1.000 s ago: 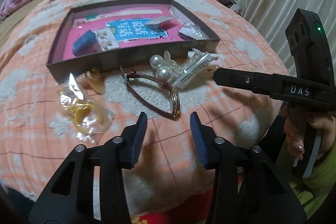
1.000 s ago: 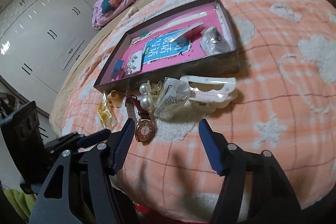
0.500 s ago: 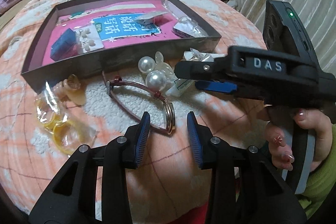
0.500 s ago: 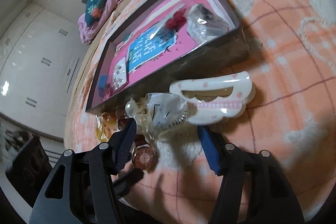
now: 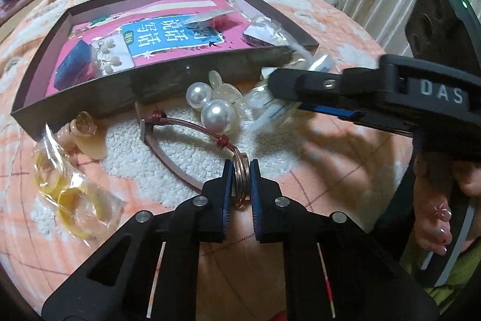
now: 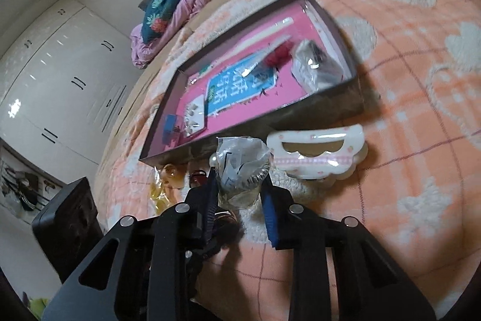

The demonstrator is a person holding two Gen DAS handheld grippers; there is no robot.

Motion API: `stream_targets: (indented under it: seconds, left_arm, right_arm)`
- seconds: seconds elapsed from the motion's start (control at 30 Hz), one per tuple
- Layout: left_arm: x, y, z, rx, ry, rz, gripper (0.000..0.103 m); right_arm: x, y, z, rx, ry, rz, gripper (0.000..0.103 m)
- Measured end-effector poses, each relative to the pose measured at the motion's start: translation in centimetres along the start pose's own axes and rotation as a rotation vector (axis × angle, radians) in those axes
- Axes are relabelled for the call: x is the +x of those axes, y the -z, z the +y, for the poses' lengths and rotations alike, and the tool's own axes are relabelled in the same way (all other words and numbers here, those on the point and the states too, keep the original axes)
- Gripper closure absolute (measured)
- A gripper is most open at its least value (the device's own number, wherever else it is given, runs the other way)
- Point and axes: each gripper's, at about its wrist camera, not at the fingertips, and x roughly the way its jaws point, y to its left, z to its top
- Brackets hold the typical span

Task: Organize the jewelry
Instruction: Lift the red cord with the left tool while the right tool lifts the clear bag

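Observation:
My left gripper [image 5: 241, 167] is shut on the round rose-gold face of a watch [image 5: 241, 181] whose thin brown strap [image 5: 180, 125] loops over the blanket. My right gripper [image 6: 240, 179] is shut on a small clear plastic bag [image 6: 242, 167] holding jewelry; that bag also shows blurred in the left wrist view [image 5: 270, 107]. A dark box with a pink floor [image 5: 78, 104] lies behind, holding a blue card, an earring card and small bags. Pearl hair pieces [image 5: 216, 113] lie in front of the box.
A white hair claw clip [image 6: 318, 154] lies right of the held bag. An amber clip [image 5: 87, 131] and a bag of yellow rings [image 5: 69, 191] lie at the left. All rest on an orange checked blanket [image 6: 421, 110]. Piled clothes lie behind.
My left gripper moved forward and shut on the watch face. My right gripper moved in and shut on the clear bag.

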Motion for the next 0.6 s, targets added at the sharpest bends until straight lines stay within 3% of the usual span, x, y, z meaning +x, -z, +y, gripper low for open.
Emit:
stream_targets:
  seconds: [0.17, 0.6]
  left_arm:
    - [-1.9, 0.0, 0.1, -0.001, -0.014, -0.039, 0.099]
    - [-7.5, -1.4, 3.4, -0.118, -0.05, -0.157, 0.099]
  right_arm:
    - [-1.8, 0.0, 0.3, -0.047, 0.014, -0.042, 0.077]
    - [-5.5, -0.6, 2.2, -0.196, 0.083, -0.178, 0.077]
